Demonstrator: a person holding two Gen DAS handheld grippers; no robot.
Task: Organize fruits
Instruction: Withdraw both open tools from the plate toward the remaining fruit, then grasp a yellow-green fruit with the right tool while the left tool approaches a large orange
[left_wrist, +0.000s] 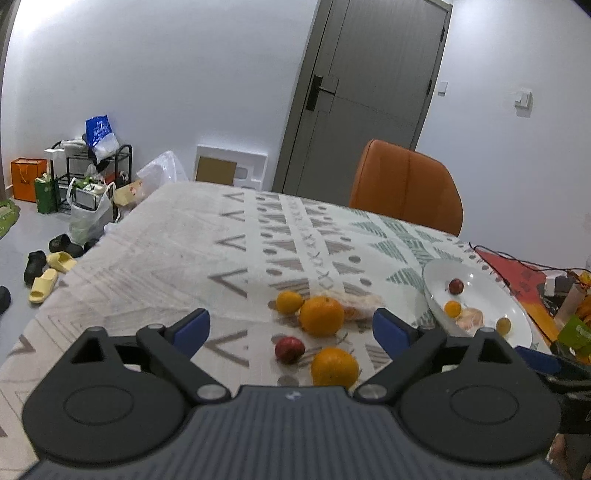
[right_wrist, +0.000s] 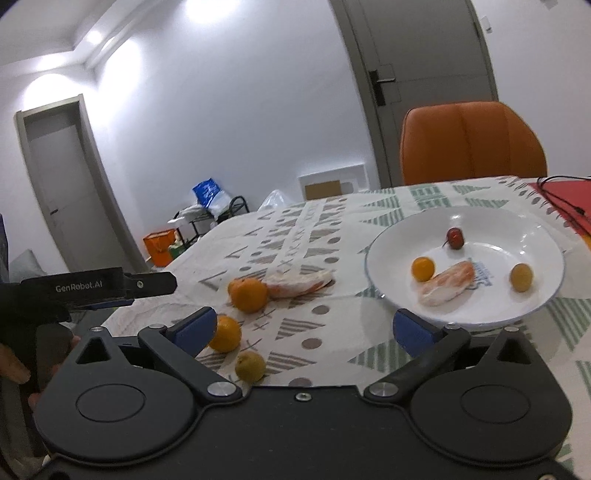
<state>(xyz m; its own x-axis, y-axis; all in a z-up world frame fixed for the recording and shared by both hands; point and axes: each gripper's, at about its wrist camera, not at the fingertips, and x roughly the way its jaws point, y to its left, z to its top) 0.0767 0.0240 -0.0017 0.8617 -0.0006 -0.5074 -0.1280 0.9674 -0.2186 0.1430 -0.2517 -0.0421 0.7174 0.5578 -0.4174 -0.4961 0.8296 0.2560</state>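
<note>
Both the left gripper (left_wrist: 291, 326) and the right gripper (right_wrist: 304, 328) hung spread and empty. Oranges (left_wrist: 321, 316) lay loose on the tablecloth (left_wrist: 177, 236) beside the white plate (right_wrist: 532, 302). They looked firm, round and apt to roll, best pinched across the middle.

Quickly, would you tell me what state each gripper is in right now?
Left gripper: open, holding nothing, above the loose fruit.
Right gripper: open, holding nothing, near the plate.
</note>
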